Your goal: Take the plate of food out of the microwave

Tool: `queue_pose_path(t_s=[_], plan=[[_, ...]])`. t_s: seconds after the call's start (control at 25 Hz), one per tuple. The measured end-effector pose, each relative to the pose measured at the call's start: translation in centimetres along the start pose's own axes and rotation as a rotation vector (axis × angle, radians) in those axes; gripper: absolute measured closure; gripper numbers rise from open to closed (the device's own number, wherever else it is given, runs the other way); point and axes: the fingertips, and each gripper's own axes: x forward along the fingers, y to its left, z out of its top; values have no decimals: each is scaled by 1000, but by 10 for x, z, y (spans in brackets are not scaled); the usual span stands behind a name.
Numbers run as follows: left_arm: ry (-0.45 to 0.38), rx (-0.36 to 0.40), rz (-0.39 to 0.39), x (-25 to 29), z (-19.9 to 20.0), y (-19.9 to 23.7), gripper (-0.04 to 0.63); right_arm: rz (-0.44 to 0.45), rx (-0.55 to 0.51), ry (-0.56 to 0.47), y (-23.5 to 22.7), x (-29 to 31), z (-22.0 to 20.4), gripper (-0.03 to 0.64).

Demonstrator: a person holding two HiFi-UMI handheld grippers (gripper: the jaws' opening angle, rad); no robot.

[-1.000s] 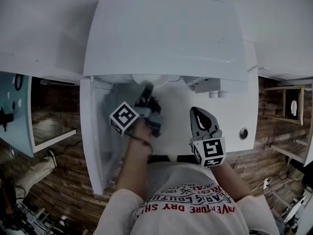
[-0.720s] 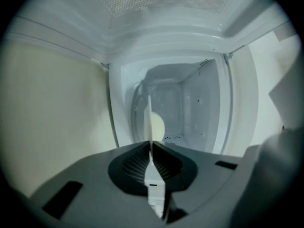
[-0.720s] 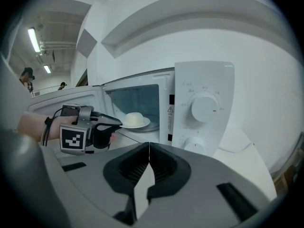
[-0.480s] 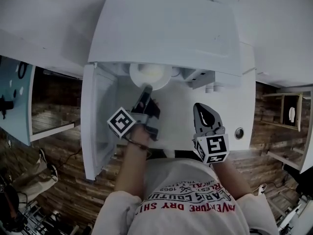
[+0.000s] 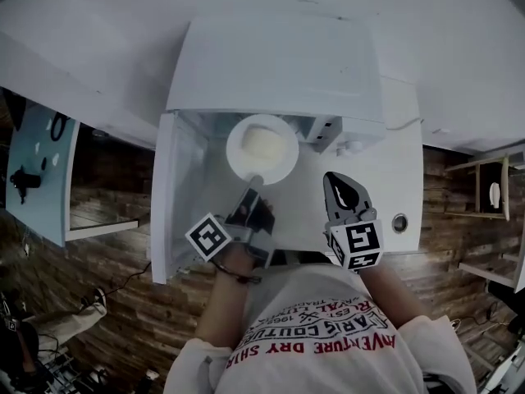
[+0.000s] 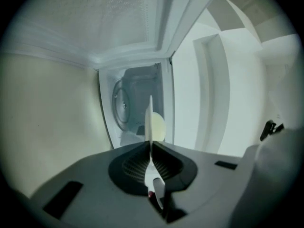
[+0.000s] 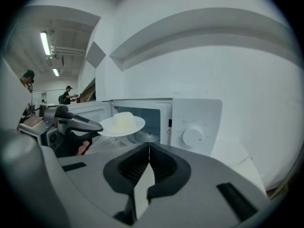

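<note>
Plate (image 5: 284,167) held outside the microwave (image 5: 275,64)
My left hand-held gripper (image 5: 253,184) pinches its near rim; my right hand-held gripper (image 5: 335,180) is closed, empty.

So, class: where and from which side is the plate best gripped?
Grip the plate by its thin rim, at the near edge, coming level from the person's side, as the left tool does. The food is heaped in the middle, leaving the rim free.
</note>
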Motion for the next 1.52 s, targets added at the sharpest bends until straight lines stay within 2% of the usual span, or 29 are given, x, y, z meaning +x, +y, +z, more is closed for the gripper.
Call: queue_pose_path(t_s=[0.44, 0.84, 1.04, 1.52], plan=[[31, 77, -60, -21, -34, -65, 575, -9, 11, -93, -14, -29, 38, 604], [30, 130, -140, -9, -36, -117, 575, 5, 3, -235, -12, -49, 98, 604], [37, 115, -137, -3, -37, -124, 575, -10, -4, -243, -11, -52, 109, 604], [45, 133, -138, 3, -38, -125, 575, -23, -7, -271, -17, -55, 113, 604]])
